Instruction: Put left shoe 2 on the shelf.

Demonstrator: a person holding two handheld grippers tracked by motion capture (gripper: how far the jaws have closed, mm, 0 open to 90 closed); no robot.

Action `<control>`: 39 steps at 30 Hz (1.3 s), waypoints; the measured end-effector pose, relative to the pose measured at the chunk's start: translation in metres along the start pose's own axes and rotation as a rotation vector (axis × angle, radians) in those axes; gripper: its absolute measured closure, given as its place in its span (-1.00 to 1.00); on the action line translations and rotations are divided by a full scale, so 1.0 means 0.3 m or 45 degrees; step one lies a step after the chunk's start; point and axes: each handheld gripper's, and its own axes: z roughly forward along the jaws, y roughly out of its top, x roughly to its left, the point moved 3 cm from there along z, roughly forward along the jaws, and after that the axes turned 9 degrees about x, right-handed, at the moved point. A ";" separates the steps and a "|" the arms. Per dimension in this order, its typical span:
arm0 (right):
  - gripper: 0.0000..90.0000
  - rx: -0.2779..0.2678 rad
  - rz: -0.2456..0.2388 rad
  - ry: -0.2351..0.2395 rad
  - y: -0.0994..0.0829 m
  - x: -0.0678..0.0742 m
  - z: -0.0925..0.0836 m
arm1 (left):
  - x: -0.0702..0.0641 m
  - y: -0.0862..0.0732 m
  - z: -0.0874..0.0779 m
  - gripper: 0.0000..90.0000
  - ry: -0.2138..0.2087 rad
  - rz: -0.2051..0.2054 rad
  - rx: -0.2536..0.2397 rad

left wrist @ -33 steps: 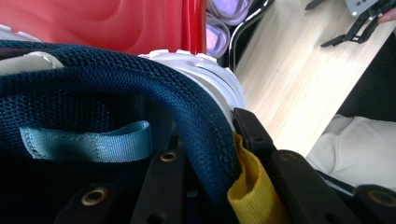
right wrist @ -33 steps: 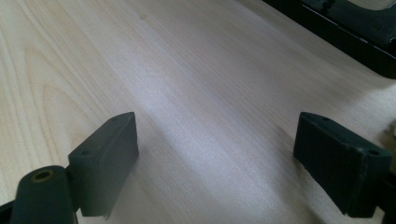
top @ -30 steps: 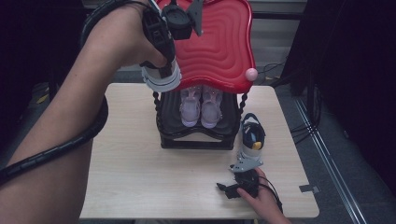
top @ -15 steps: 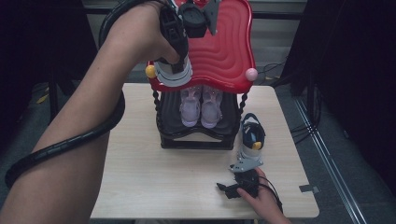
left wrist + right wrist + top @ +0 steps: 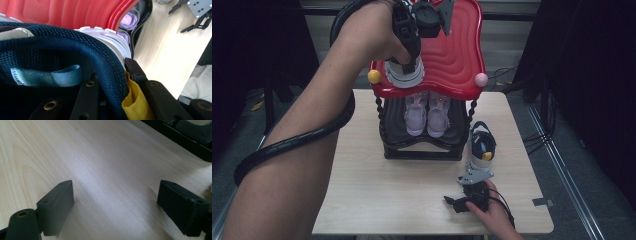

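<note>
A navy mesh shoe (image 5: 403, 76) with a white sole hangs over the left front part of the red top shelf (image 5: 457, 55) of a shoe rack. My left gripper (image 5: 405, 61) is shut on its collar. In the left gripper view the collar (image 5: 75, 45) sits between the black jaws, with a light blue pull tab and a yellow tab (image 5: 133, 100). A second navy shoe (image 5: 481, 145) stands on the table right of the rack. My right gripper (image 5: 457, 200) rests low over the table's front right, jaws wide open (image 5: 120, 205) with nothing between them.
A pair of pale lavender shoes (image 5: 427, 115) sits on the rack's black lower shelf (image 5: 422, 150). The light wooden table (image 5: 377, 200) has bare room in front of the rack. A black cable (image 5: 297, 145) trails from my left gripper along the forearm. Dark floor and cables surround the table.
My left hand has carried the navy shoe to the right and farther back over the red shelf. The right gripper has stayed where it was.
</note>
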 end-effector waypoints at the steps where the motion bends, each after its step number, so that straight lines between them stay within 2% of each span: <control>1: -0.70 0.000 0.000 0.000 0.000 0.000 0.000 | 0.003 0.004 0.002 0.65 0.002 0.004 0.005; 7: -0.70 0.000 0.000 0.000 0.000 0.000 0.000 | 0.020 0.033 0.020 0.65 -0.007 0.033 0.009; 10: -0.70 0.000 0.000 0.000 0.000 0.000 0.000 | 0.033 0.048 0.026 0.65 0.014 0.051 0.011; 14: -0.70 0.000 0.000 0.000 0.000 0.000 0.000 | 0.046 0.068 0.034 0.65 0.019 0.082 0.025; 20: -0.70 0.000 0.000 0.000 0.000 0.000 0.000 | 0.061 0.088 0.053 0.65 0.017 0.102 0.012; 32: -0.70 0.000 0.000 0.001 0.000 0.000 0.000 | 0.096 0.093 0.090 0.64 0.034 0.104 0.015; 39: -0.70 0.000 0.001 0.000 0.000 0.000 0.000 | 0.099 0.094 0.107 0.64 0.027 0.109 0.010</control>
